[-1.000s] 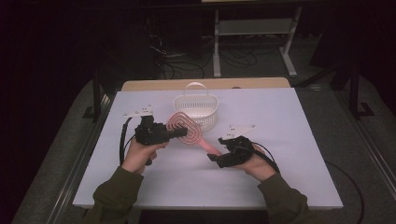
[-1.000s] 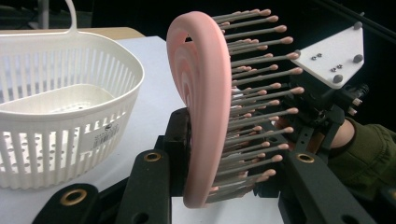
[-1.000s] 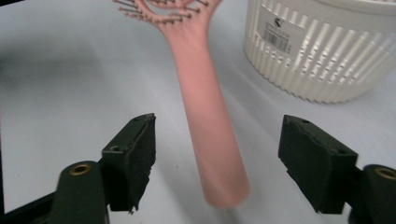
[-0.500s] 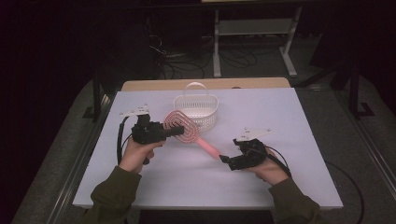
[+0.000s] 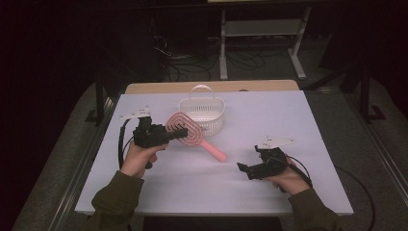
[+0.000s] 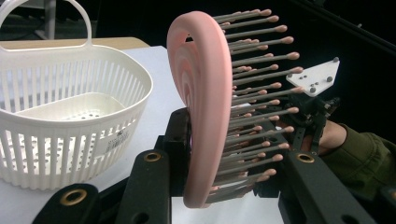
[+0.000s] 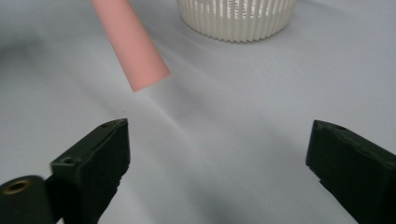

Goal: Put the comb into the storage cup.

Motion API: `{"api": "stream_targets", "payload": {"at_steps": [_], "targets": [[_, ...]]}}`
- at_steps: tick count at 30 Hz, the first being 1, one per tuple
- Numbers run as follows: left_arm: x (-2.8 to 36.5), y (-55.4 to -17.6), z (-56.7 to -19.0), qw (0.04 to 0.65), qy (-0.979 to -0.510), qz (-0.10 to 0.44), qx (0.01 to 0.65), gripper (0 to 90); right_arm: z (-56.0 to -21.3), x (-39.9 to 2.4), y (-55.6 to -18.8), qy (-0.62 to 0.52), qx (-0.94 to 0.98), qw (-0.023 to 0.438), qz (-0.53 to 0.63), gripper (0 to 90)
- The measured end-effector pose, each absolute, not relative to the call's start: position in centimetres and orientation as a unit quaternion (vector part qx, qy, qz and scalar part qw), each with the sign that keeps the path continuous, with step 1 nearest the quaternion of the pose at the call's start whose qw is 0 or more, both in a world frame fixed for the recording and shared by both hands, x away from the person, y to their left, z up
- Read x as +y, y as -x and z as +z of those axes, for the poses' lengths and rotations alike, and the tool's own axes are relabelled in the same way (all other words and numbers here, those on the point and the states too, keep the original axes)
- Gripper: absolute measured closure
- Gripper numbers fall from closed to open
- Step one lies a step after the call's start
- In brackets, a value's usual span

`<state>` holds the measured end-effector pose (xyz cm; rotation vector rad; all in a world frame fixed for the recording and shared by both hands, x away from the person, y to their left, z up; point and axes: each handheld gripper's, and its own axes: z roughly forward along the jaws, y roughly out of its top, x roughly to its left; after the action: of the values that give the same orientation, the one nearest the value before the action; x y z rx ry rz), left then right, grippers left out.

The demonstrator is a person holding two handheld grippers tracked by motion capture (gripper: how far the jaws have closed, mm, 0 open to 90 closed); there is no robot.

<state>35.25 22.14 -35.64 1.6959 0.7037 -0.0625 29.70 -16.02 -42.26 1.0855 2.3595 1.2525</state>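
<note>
A pink hairbrush [image 5: 187, 129] with a looped head is held up off the table, my left gripper [image 5: 179, 133] shut on its head. In the left gripper view the head [image 6: 201, 107] stands on edge between the jaws, bristles pointing right. Its handle [image 5: 214, 152] slopes down to the right, its end free. My right gripper [image 5: 246, 170] sits low over the table, right of the handle's end and apart from it. Its jaws have just been opening and stand wide with nothing between them [image 7: 217, 154]. The handle's tip [image 7: 133, 51] hangs ahead of them.
A white slatted basket [image 5: 202, 114] with a hoop handle stands at the back middle of the white table [image 5: 298, 120], just behind the brush head. It is empty in the left gripper view [image 6: 70, 116]. Dark floor, cables and a metal frame lie beyond the table.
My right gripper was at the handle's end a second ago. It has since drawn away to the right and toward the person, with its jaws wider. The left gripper and the brush kept still.
</note>
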Motion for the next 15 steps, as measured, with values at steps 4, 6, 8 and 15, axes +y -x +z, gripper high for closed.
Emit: {"api": "stream_targets", "payload": {"at_steps": [4, 6, 8, 15], "targets": [[22.2, -35.2, -35.6, 0.608, -0.733, -0.027, 0.304, 65.3, -42.8, -16.7, -29.4, -0.379, 0.811, 0.134, 0.424, 1.5], [22.1, -35.2, -35.6, 0.608, -0.733, -0.028, 0.304, 65.3, -43.0, -17.0, -29.2, -0.382, 0.811, 0.133, 0.423, 0.0], [22.1, -35.2, -35.6, 0.608, -0.733, -0.027, 0.304, 65.3, -43.3, -17.4, -29.0, -0.385, 0.811, 0.133, 0.420, 0.0], [22.1, -35.2, -35.6, 0.614, -0.728, -0.033, 0.303, 65.3, -44.3, -18.2, -28.6, -0.378, 0.823, 0.125, 0.404, 0.0]]}}
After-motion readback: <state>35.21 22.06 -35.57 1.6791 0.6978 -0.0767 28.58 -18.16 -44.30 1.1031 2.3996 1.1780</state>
